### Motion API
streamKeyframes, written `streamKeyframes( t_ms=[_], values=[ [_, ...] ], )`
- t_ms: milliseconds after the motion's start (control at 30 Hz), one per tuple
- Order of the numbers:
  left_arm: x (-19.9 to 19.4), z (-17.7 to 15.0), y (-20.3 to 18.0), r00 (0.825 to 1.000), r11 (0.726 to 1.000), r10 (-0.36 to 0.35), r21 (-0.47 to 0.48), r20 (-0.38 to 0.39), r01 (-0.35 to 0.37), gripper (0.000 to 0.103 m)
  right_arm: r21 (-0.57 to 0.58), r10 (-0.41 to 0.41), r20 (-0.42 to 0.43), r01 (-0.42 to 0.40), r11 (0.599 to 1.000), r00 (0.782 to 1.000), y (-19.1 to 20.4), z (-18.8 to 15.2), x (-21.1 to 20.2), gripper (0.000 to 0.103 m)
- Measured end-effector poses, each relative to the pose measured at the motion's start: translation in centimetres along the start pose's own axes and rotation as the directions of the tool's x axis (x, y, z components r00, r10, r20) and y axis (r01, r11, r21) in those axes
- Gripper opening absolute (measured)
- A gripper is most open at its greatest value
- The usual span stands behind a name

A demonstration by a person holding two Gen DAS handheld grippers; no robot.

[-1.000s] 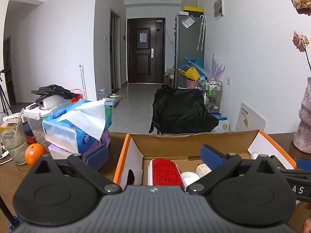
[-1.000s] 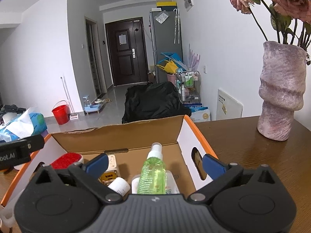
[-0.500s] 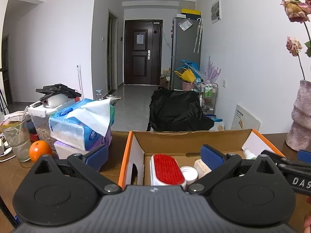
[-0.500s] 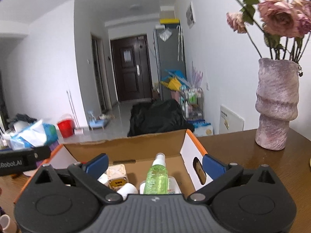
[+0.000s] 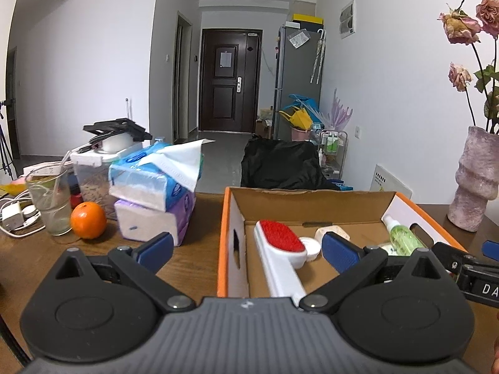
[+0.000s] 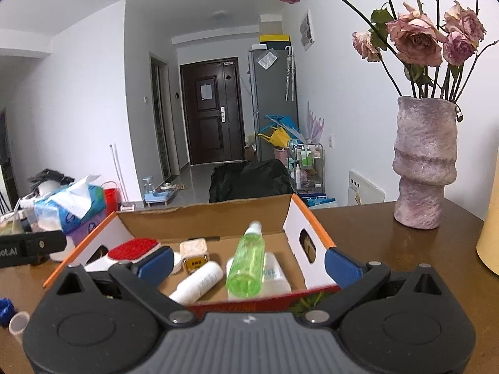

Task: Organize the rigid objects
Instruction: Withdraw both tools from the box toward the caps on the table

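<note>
Brown wooden table (image 6: 374, 237), cluttered, with a bright hallway behind. Nearest the lens in each view, both tools gaping wide and holding nothing: left gripper (image 5: 246, 246) astride the box's left wall, right gripper (image 6: 249, 260) straddling its right half. Just beyond the fingers, an orange-edged cardboard box (image 6: 315, 227), open-topped, already carrying the rigid items. On its left side, a white lint brush (image 5: 277, 249) with a red pad, handle running toward the left camera, so long axis roughly along the left tool's line of sight. Beside its head, a white cap (image 5: 310, 246) and a small square cube (image 6: 194, 252). On the right, a green spray bottle (image 6: 246, 261) lying across a white tube (image 6: 274, 272), nozzle pointing away, base toward the right camera, dead between the right fingers and clearly the nearer job for that hand (long axis along the approach, so likely a need to close across the body, not the ends). Next to it, a white bottle (image 6: 198, 282) lying at a slant. Left of the box, stacked tissue packs (image 5: 156, 193), an orange (image 5: 88, 220), a glass (image 5: 51, 199). Farther right, a pink vase (image 6: 424, 162) of faded roses. Farthest back, a dark door (image 5: 230, 79).
</note>
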State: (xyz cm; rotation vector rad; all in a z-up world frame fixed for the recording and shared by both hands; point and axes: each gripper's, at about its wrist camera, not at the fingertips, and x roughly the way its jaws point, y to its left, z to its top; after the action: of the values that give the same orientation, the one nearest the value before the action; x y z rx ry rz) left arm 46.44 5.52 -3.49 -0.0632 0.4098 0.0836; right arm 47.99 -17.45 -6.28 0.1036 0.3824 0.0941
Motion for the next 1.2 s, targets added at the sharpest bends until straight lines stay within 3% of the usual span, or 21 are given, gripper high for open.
streamKeyframes(
  t_ms=[433, 1200],
  values=[
    [-4.8, -2.5, 2.9, 0.999, 0.999, 0.036, -0.018, -0.016, -0.036, 0.103, -0.037, 0.001, -0.011, -0.002, 0.999, 1.000, 0.6, -2.6, -4.6, 0.103],
    [-13.0, -7.7, 7.9, 0.991, 0.990, 0.128, -0.062, -0.029, -0.130, 0.103, -0.075, -0.094, -0.002, 0.093, 0.993, 0.996, -2.7, -8.1, -14.5, 0.103]
  ],
)
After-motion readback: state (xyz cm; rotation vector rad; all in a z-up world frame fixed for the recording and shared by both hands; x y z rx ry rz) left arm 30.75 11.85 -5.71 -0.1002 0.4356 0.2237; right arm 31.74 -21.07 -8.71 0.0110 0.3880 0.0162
